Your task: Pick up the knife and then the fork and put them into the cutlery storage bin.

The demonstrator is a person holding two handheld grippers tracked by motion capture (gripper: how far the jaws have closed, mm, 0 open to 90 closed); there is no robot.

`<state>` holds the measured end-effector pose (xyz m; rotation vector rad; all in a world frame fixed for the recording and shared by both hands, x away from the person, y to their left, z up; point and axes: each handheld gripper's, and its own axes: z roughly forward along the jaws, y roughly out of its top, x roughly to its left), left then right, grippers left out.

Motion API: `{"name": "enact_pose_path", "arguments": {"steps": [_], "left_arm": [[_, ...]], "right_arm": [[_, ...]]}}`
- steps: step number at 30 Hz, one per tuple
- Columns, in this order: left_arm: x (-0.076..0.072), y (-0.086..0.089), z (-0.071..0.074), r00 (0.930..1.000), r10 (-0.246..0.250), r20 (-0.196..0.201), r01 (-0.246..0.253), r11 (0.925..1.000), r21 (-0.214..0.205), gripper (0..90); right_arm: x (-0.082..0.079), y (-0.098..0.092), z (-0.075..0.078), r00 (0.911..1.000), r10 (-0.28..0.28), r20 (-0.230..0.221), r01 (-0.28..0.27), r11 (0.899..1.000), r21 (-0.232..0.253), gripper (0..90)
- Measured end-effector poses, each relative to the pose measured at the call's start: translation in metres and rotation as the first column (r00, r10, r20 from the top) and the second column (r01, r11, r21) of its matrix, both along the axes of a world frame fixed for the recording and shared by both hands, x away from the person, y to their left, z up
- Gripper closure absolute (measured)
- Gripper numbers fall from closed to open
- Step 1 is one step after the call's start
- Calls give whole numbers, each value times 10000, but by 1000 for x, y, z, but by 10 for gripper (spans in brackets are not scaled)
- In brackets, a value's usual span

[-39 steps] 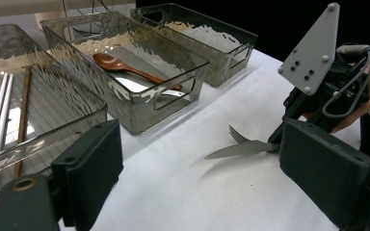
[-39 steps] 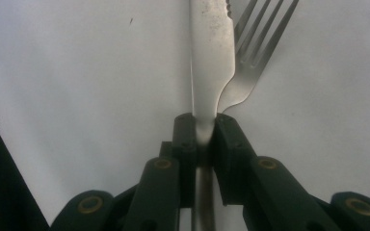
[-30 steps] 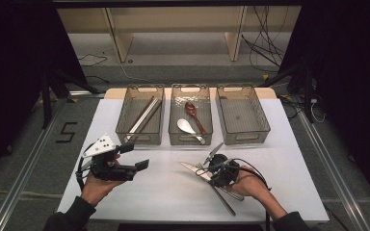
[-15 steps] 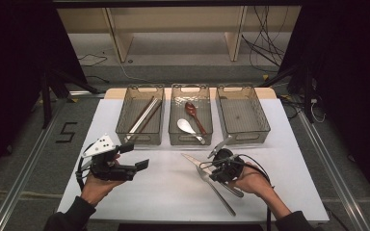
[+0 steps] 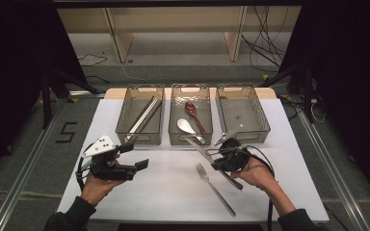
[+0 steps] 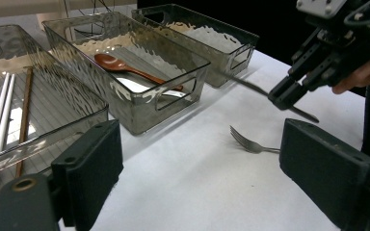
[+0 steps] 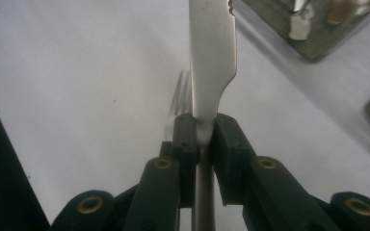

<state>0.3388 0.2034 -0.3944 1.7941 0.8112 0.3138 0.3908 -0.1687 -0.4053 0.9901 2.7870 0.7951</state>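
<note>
Your right gripper (image 5: 215, 157) pinches a table knife (image 5: 198, 147) clear of the white table (image 5: 173, 192), blade aimed toward eleven o'clock at the middle bin (image 5: 190, 139). A fork (image 5: 215, 188) lies at the gripper's six o'clock. At nine o'clock, your left gripper (image 5: 134, 156) gapes wide, empty.

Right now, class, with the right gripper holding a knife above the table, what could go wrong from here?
1. The right gripper pinches the knife at one narrow spot, so it may pivot or slip out.
2. The knife's tip points at the middle bin and could strike its wall.
3. If dropped, the knife might land on the fork lying below.
</note>
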Motion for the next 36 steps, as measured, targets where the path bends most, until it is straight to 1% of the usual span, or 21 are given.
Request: {"name": "enact_pose_path", "arguments": {"steps": [1,4,7,9,10,15,20,29,31,34,36], "left_arm": [[0,0,0,10000,3,-14,-3,10000,-6,146],[0,0,0,10000,5,-5,-5,10000,2,145],[0,0,0,10000,26,-5,-26,10000,-19,145],[0,1,0,10000,23,-1,-23,10000,-33,145],[0,1,0,10000,64,19,-64,9999,-115,145],[0,1,0,10000,72,32,-72,9999,-148,145],[0,1,0,10000,68,46,-67,9999,-148,145],[0,2,0,10000,68,35,-68,9999,-143,145],[0,2,0,10000,64,28,-63,9999,-138,145],[0,2,0,10000,33,54,-32,9999,-124,145],[0,2,0,10000,46,18,-46,9999,-140,145]], "right_arm": [[1,-1,2,9999,-83,69,83,10000,-25,810],[7,-7,8,9992,-344,192,339,9991,267,810],[13,-13,15,9975,-618,335,603,9971,458,810],[19,-17,20,9956,-832,435,802,9947,649,810],[22,-18,23,9946,-925,467,888,9931,770,810],[36,-25,36,9887,-1337,679,1266,9868,1006,810],[52,-31,48,9801,-1812,815,1704,9776,1238,810],[77,-40,65,9595,-2623,1029,2466,9584,1438,810],[83,-41,67,9565,-2744,991,2585,9546,1480,809],[92,-44,67,9483,-3036,923,2882,9458,1495,809],[97,-46,67,9449,-3155,870,2998,9411,1565,809]]}}
